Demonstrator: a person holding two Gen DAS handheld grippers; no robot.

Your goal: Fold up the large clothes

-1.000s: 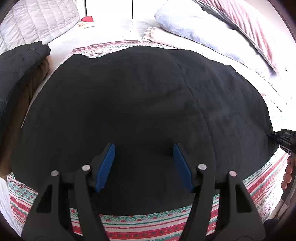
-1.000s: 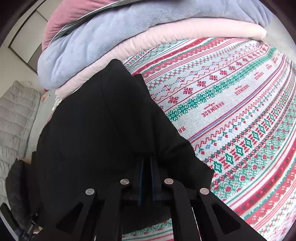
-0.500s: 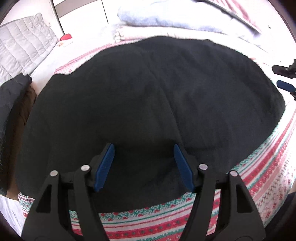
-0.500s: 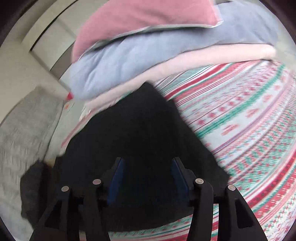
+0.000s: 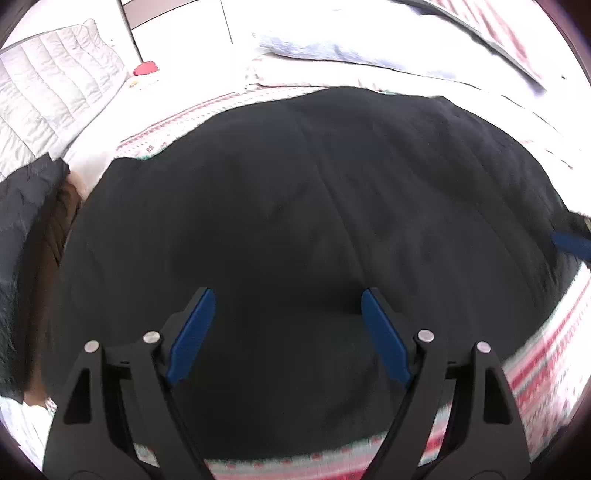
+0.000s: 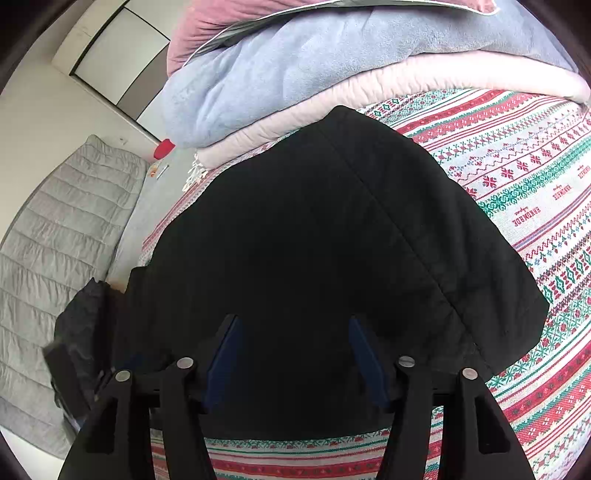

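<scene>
Above black garment (image 6: 314,229), right fingers (image 6: 225,354) newly parted.

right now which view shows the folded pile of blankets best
The right wrist view: the pale blue fleece blanket lies stacked on a pink one, sharp and close. In the left wrist view, the pile is distant and overexposed.

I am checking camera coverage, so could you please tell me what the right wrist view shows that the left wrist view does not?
Only the right wrist view shows the pink pillow atop the stacked bedding and the "HANDMADE" lettering on the patterned bedspread. Only the left wrist view shows the brown fabric under the dark jacket, plus the right gripper's blue pad at its edge. Both share the black garment lying flat, the blue blanket, the gray quilt, the red object, and open jaws holding nothing on the left gripper and right gripper.
</scene>
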